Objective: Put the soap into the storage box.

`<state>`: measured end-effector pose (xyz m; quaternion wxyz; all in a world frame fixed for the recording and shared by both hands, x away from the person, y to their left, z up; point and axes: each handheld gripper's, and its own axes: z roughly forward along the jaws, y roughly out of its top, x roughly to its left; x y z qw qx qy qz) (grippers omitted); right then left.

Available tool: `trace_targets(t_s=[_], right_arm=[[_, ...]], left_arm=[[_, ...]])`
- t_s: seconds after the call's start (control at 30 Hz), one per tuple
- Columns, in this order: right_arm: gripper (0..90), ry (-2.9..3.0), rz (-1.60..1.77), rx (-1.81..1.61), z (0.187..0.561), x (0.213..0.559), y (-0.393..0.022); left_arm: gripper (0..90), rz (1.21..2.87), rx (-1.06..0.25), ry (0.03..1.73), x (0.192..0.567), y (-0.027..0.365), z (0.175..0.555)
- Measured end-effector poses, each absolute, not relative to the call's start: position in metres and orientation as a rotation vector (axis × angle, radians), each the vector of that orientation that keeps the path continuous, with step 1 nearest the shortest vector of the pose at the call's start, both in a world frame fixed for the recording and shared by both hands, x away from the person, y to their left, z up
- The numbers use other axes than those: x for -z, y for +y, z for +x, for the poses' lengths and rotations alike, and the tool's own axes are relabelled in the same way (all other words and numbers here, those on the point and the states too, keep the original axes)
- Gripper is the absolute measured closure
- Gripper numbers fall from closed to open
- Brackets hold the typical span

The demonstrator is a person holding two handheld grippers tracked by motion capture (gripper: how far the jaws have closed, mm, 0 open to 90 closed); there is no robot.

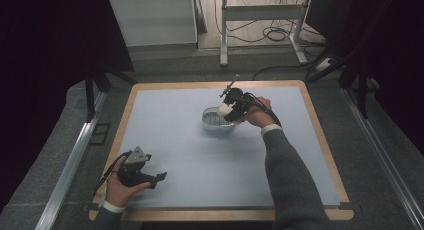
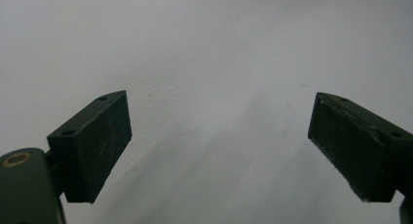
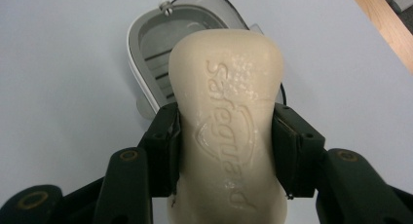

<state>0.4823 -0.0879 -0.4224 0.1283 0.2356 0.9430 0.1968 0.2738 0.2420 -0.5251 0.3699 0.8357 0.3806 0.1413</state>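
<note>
A cream bar of soap (image 3: 226, 117) with embossed lettering is clamped at its waist by my right gripper (image 3: 224, 153), whose jaws press on both sides. In the high view the soap (image 1: 223, 110) hangs over the right end of an open grey soap dish (image 1: 215, 121) near the mat's middle back. That dish (image 3: 156, 41) lies just beyond the soap, ribbed inside, with its clear lid tipped back. My left gripper (image 1: 155, 179) rests low at the mat's front left, and its jaws (image 2: 219, 151) stand wide apart over bare mat with nothing between them.
A pale blue mat (image 1: 190, 160) covers the wooden board (image 1: 320, 140), whose rim shows on all sides. Metal rails run along both sides of the table. Beyond the far edge are a white frame's legs and loose cables (image 1: 270, 35) on the floor.
</note>
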Motion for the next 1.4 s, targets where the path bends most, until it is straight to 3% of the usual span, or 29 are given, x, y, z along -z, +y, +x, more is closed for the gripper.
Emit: trace_targets(t_s=[1.13,1.4], right_arm=[[47.5,2.816,0.500,-0.477,0.503,0.454,-0.049],[44.4,2.771,0.584,-0.586,0.503,0.445,-0.056]], left_arm=[[9.1,2.137,-0.343,0.967,0.525,0.242,0.274],[9.1,2.144,-0.347,0.966,0.526,0.242,0.274]])
